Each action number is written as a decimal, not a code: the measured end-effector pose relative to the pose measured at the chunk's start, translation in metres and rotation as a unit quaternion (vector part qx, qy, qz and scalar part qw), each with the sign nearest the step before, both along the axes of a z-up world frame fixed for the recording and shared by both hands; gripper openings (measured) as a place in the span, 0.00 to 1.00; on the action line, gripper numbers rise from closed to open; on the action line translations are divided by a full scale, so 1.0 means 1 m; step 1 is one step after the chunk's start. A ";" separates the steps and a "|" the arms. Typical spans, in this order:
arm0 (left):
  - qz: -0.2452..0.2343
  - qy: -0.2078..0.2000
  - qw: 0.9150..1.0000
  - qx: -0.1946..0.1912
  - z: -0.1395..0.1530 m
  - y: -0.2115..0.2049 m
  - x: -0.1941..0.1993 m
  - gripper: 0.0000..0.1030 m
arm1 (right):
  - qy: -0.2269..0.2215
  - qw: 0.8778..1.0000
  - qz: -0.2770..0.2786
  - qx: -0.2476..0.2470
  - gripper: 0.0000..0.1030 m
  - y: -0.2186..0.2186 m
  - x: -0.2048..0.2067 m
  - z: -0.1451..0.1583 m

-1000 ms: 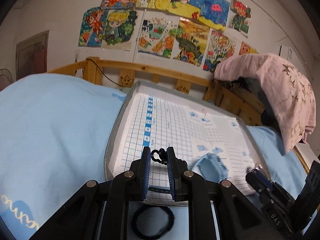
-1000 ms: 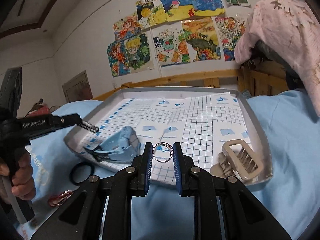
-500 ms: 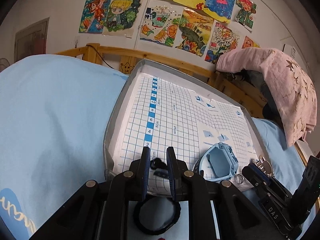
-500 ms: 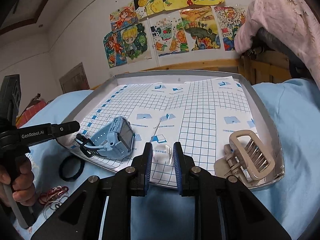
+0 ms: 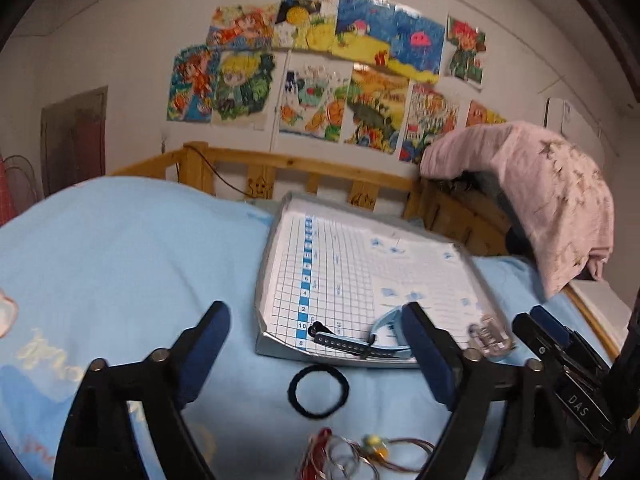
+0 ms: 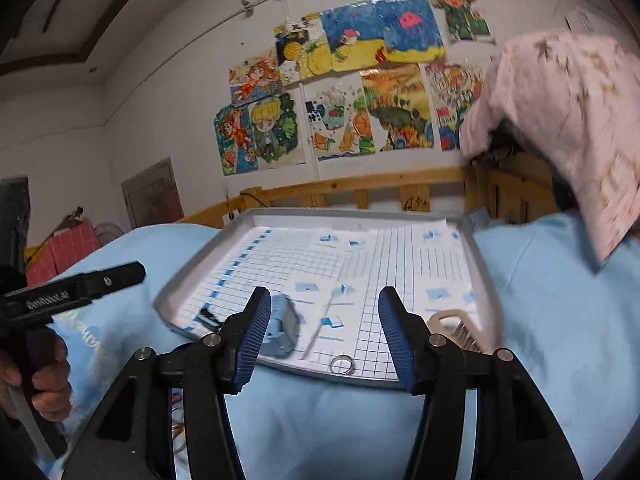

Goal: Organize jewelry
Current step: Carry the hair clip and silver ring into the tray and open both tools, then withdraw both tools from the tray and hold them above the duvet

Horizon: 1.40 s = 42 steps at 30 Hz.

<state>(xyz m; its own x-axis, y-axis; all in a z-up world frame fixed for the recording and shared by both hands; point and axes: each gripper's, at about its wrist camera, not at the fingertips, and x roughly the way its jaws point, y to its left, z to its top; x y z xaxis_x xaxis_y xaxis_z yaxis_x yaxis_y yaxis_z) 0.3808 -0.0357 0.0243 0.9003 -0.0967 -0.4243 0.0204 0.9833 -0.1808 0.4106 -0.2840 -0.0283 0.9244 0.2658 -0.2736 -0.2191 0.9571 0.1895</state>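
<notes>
Both tools have been drawn back and lifted from the tray since the earlier frames, and what they carried has been let go. A small black earring-like piece point(image 5: 318, 326), earlier pinched in the left tool point(image 5: 316, 344), is now lying on the grid paper at the near left corner of the tray point(image 5: 262, 276), beside the dark strap of the light-blue watch point(image 5: 390, 322). A silver ring point(image 6: 343, 363), earlier pinched in the right tool point(image 6: 324, 336), is now lying on the grid paper just inside the near edge of the tray.

The left tool is seen with its jaws opening, spread very wide, with nothing pressed between the pads. The right tool is likewise seen with its jaws opening, about halfway apart, and nothing is gripped; the ring is seen through the gap but is not touched.

A beige claw hair clip point(image 6: 454, 330) is resting at the near right corner of the tray. The watch is lying near the near edge, between the black piece and the ring.

On the light-blue bed sheet point(image 5: 120, 260), just outside the near edge of the tray, a black hair tie point(image 5: 319, 390) is lying flat. Nearer still, a tangle of red and gold-toned jewelry point(image 5: 352, 452) is seen, its pieces too blurred to be told apart.

The left tool's handle is gripped by a hand point(image 6: 44, 384) in the right wrist view. A wooden bed rail point(image 5: 320, 178), a pink cloth point(image 5: 552, 204) and coloured drawings point(image 5: 320, 92) on the wall are seen beyond the tray.
</notes>
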 end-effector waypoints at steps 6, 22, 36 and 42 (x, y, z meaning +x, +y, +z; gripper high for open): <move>0.023 -0.058 0.998 0.000 0.029 0.007 -0.067 1.00 | -0.042 0.999 -0.016 0.002 0.68 -0.008 -0.063 0.047; 0.021 -0.098 0.995 -0.002 0.032 0.016 -0.209 1.00 | -0.120 0.991 -0.051 0.019 0.98 -0.010 -0.250 0.067; 0.029 -0.079 0.996 0.038 -0.016 0.013 -0.286 1.00 | -0.090 0.993 -0.073 0.004 0.98 -0.001 -0.315 0.029; 0.039 -0.071 0.996 0.048 -0.026 0.009 -0.298 1.00 | -0.073 0.994 -0.065 -0.051 0.98 0.018 -0.317 0.017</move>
<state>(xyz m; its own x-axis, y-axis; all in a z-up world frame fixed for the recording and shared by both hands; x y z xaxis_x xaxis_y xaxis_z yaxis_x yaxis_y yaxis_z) 0.0830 -0.0264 -0.0012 0.9551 0.0115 -0.2961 -0.0388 0.9955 -0.0864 0.0938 -0.2662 -0.0112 0.9810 0.1187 -0.1536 -0.1096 0.9918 0.0663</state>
